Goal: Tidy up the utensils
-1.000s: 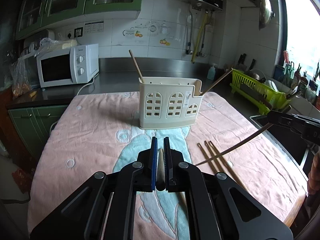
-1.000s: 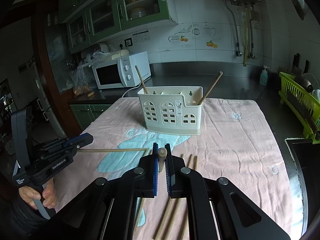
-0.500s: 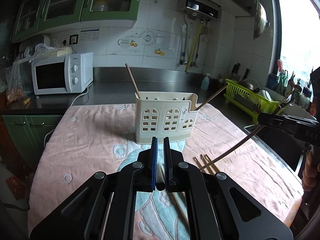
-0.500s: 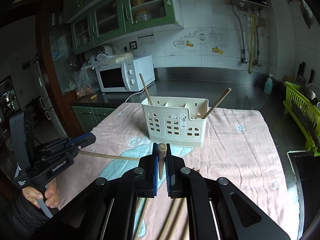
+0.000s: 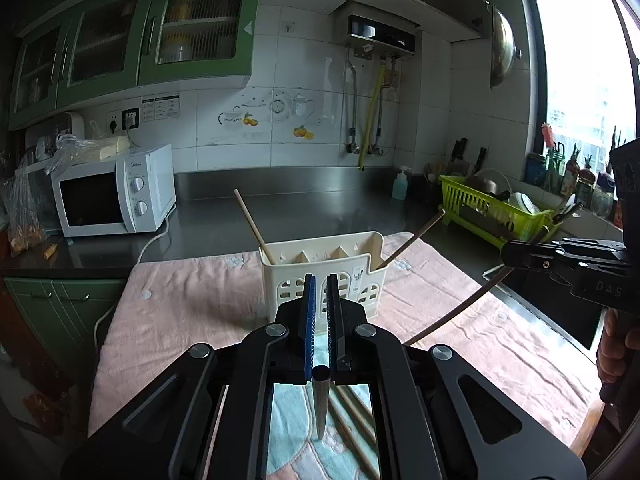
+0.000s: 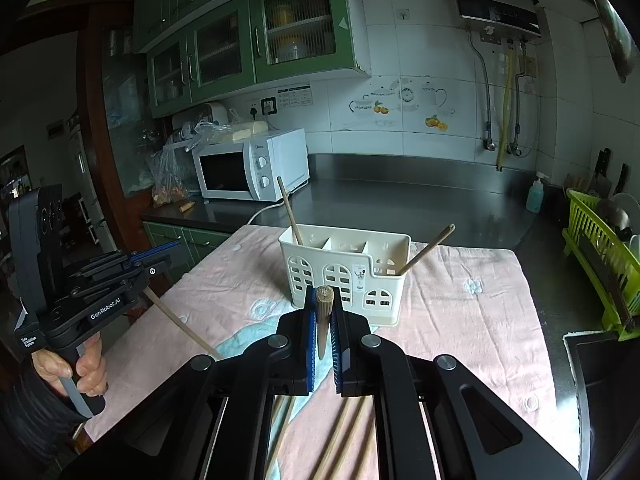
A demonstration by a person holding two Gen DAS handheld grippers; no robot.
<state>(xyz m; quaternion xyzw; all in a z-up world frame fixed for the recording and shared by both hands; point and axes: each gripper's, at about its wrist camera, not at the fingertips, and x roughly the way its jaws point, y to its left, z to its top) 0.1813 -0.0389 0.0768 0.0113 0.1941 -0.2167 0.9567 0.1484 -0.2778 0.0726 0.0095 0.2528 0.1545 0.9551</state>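
A cream utensil holder (image 5: 324, 276) (image 6: 346, 268) stands on the pink towel, with one chopstick (image 5: 252, 220) in its left compartment and one (image 5: 412, 240) in its right. My left gripper (image 5: 320, 304) is shut on a chopstick (image 5: 320, 404) that hangs down toward the towel; it shows slanting in the right wrist view (image 6: 180, 324). My right gripper (image 6: 323, 312) is shut on another chopstick (image 6: 323, 316), which shows slanting in the left wrist view (image 5: 460, 308). Both are held above the towel in front of the holder. Several loose chopsticks (image 6: 344, 440) lie on the towel below.
A white microwave (image 5: 112, 192) stands at the back left on the dark counter. A green dish rack (image 5: 492, 208) and a soap bottle (image 5: 400, 184) are at the right. A sink (image 6: 600, 364) lies beyond the towel's right edge.
Both grippers have lifted with their chopsticks. The left chopstick has tipped to hang downward and the right one has tipped steeper. The holder now sits lower in both views.
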